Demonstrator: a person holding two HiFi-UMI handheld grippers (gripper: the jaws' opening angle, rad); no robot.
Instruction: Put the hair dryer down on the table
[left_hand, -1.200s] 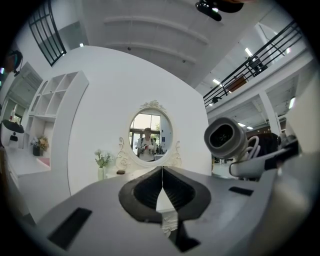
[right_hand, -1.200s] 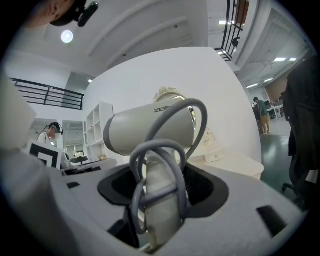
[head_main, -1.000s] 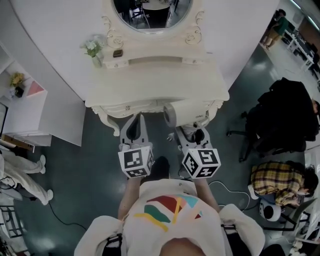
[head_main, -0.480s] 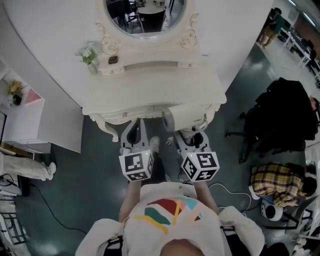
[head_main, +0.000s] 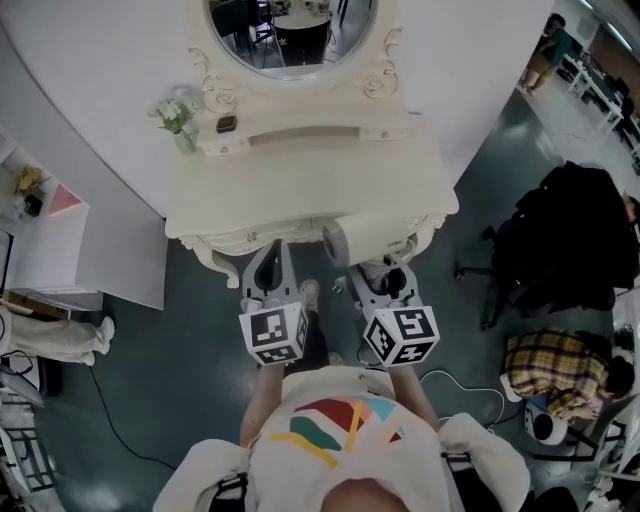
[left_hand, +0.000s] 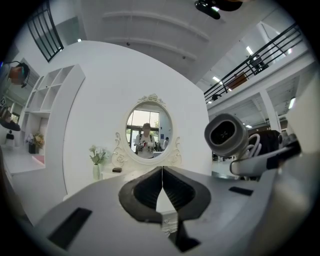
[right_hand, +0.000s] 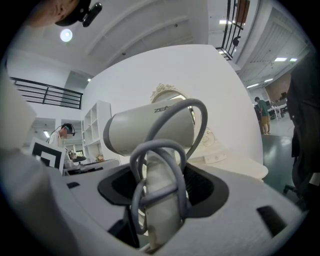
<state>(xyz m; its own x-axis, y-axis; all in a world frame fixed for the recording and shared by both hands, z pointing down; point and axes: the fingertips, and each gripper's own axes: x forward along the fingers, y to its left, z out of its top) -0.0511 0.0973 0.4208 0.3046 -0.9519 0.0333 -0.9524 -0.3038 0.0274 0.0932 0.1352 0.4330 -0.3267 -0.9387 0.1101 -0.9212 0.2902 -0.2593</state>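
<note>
two risks stand out. the right gripper (right_hand: 161, 197) clamps the handle of the hair dryer (right_hand: 150, 131), which is held over the front edge of the dressing table (head_main: 300, 185), not yet resting on it. set down this near the rim, it could roll off. the looped cord (right_hand: 175, 150) could also snag a jaw on release. the left gripper (left_hand: 162, 186) is closed and empty.

An oval mirror (head_main: 290, 30) with a carved white frame hangs on the curved wall. Just below its left side stands a small vase of flowers (head_main: 178, 120), with a small dark box (head_main: 227, 124) beside it. A white shelf unit (head_main: 50, 240) stands far left. On the right, a black chair (head_main: 565, 240) carries dark clothing, and a plaid cloth (head_main: 545, 360) lies near it.
</note>
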